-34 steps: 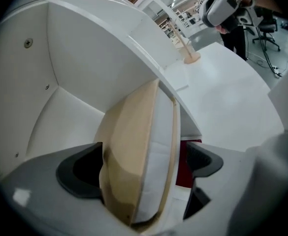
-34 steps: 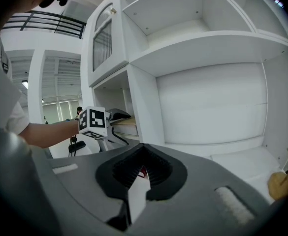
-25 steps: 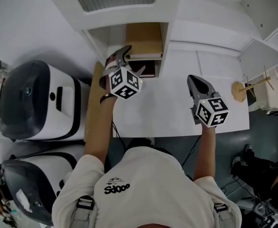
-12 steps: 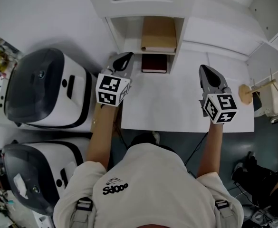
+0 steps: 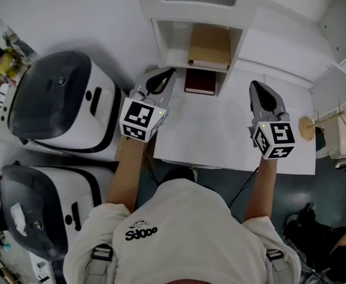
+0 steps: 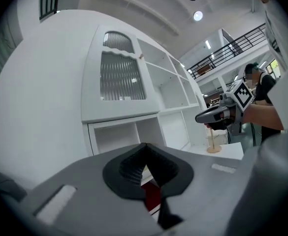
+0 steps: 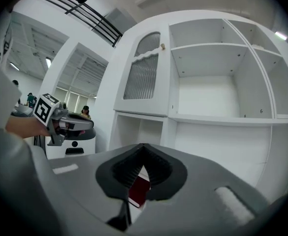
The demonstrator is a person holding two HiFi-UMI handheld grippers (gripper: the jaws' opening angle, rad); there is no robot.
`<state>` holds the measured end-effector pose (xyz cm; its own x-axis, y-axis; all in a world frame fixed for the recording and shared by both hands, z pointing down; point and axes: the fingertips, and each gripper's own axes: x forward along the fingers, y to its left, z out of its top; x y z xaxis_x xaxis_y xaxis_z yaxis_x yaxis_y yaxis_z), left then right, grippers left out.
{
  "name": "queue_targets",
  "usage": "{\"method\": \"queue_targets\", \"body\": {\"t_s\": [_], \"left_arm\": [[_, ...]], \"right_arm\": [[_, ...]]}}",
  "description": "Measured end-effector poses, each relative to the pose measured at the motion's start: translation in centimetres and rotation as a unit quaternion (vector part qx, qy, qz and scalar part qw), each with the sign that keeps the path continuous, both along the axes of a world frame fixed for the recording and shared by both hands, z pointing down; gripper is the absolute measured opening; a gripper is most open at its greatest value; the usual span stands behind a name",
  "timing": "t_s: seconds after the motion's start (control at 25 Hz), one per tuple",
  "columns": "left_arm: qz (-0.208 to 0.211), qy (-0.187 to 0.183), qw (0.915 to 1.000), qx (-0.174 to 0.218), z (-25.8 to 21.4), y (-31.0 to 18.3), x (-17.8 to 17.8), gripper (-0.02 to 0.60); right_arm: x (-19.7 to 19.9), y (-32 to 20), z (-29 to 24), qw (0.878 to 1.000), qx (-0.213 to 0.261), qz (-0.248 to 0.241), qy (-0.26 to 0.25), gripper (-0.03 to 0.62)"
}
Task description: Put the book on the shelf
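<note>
A dark red book [image 5: 200,81] lies flat at the mouth of the white cabinet's lowest compartment [image 5: 167,52], under a tan book [image 5: 209,45] on the shelf above. My left gripper [image 5: 164,76] hovers just left of the red book, apart from it, jaws shut and empty. My right gripper [image 5: 261,92] hangs over the white table [image 5: 220,141] to the book's right, also shut and empty. The red book [image 6: 152,198] shows past the closed left gripper [image 6: 146,151], and the same book [image 7: 140,191] past the right gripper [image 7: 143,154].
Two white machines with dark lids [image 5: 60,102] [image 5: 42,206] stand close at the left of the table. A small wooden stand [image 5: 306,126] sits at the table's right end. The cabinet has a ribbed door [image 7: 141,77] and open shelves [image 7: 217,87] above.
My left gripper has drawn back to the left from the red book and its jaws have shut. The book stays in the compartment. My right gripper has barely moved.
</note>
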<state>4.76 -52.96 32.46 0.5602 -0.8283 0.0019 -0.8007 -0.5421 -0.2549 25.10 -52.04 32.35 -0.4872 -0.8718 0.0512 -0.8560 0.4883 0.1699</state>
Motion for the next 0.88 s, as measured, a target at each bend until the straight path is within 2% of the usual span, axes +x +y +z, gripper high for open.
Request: {"method": "queue_targets", "body": {"t_s": [0.24, 0.88], "left_arm": [[-0.010, -0.013, 0.9999, 0.004, 0.0, 0.0, -0.3, 0.018], [-0.013, -0.023, 0.9997, 0.000, 0.7, -1.6, 0.3, 0.018]], "right_arm": [[-1.3, 0.2, 0.2, 1.000, -0.007, -0.021, 0.004, 0.002], [-0.6, -0.8, 0.6, 1.000, -0.009, -0.016, 0.007, 0.002]]}}
